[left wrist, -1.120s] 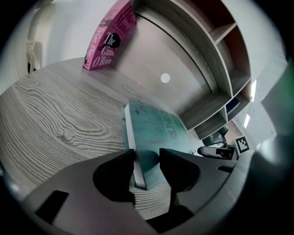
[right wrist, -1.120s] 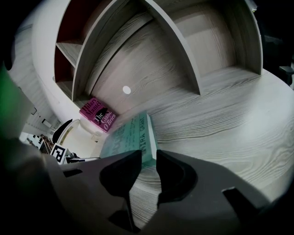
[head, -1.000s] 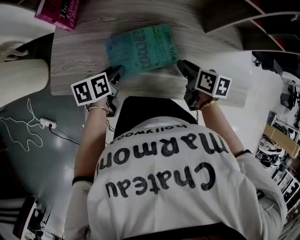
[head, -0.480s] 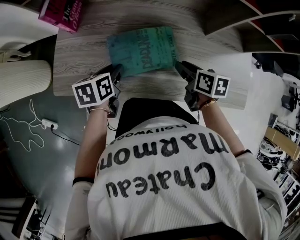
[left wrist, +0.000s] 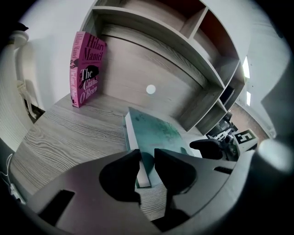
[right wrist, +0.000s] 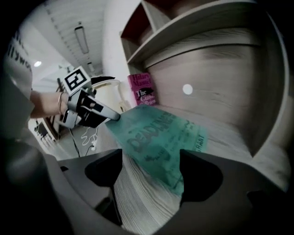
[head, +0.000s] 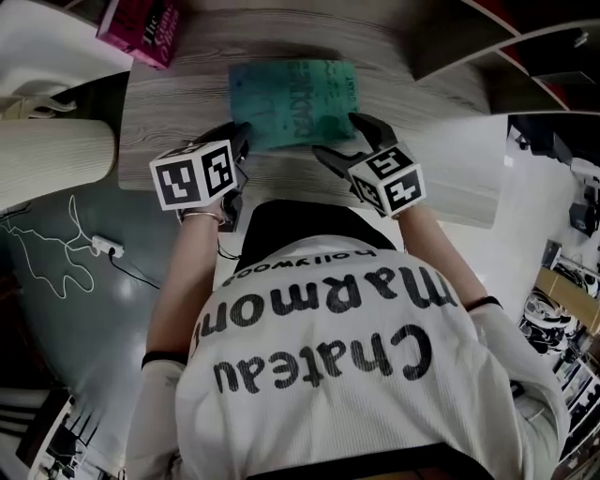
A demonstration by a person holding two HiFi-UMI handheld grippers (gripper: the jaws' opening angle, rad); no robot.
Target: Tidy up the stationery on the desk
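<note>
woodgrain desk (head: 169, 103) under shelves (left wrist: 151, 34) bears a teal book (head: 295, 98), its corner just clamped by the down-tilted left gripper (head: 239, 141), right gripper (head: 342, 136) just opened wide.

A teal paperback (head: 295, 98) lies tilted on the wood desk (head: 178, 112), near-left corner raised; a pink book (head: 141, 28) stands behind.

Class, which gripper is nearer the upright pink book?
Left. The left gripper, fingers just closing on the teal book's near-left corner, is on the pink book's side; the right gripper, fingers just opened around its near-right corner, is farther.
</note>
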